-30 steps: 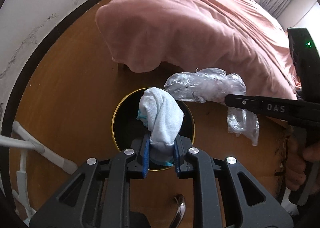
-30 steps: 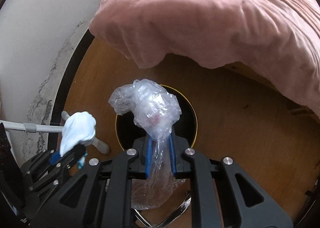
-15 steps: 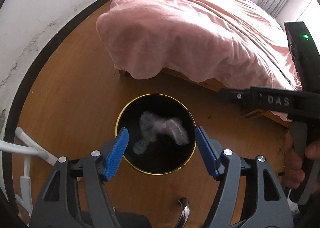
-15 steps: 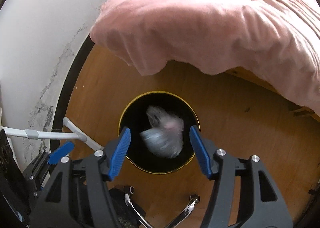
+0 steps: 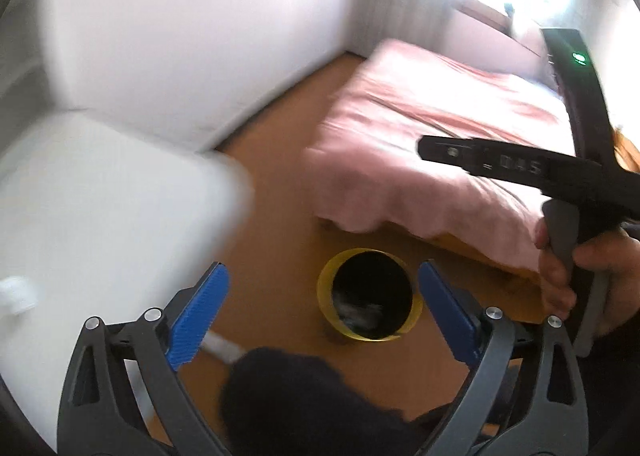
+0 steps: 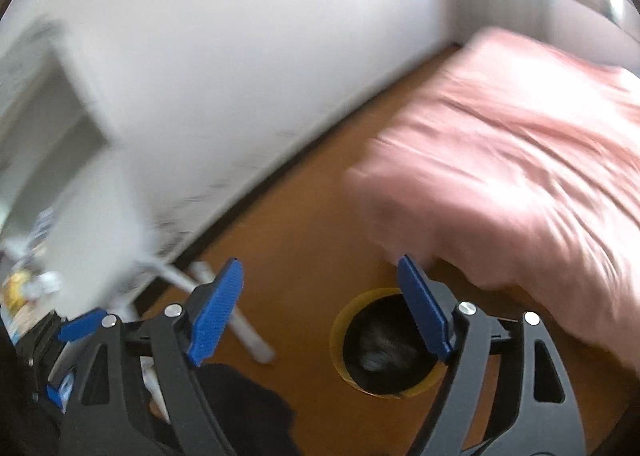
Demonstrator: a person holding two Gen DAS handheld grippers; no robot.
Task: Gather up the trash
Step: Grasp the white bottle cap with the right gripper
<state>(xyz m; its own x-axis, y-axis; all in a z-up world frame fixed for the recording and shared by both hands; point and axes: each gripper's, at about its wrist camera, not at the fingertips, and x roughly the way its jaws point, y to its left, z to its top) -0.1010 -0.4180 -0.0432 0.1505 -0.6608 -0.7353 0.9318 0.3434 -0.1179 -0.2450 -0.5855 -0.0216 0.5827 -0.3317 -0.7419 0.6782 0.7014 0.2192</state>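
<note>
A round black bin with a yellow rim [image 5: 370, 294] [image 6: 388, 344] stands on the wooden floor, with pale crumpled trash [image 5: 360, 314] [image 6: 378, 356] lying inside. My left gripper [image 5: 320, 304] hangs well above it, jaws opening wide, nothing between them. My right gripper [image 6: 320, 308] is also raised above the floor, jaws still opening and empty. Seen from the left wrist, the right gripper [image 5: 424, 147] juts in from the right, held by a hand [image 5: 560, 276].
A bed under a pink cover [image 5: 420, 143] [image 6: 520, 159] lies beyond the bin. A white table [image 5: 100, 215] is at the left, its legs [image 6: 240, 320] on the floor. White wall [image 6: 240, 55] behind. A dark garment [image 5: 300, 404] fills the lower foreground.
Both grippers let go of their trash, a white rag and a clear plastic bag, which fell into the bin. Both then opened wide and rose away, so the bin looks smaller.
</note>
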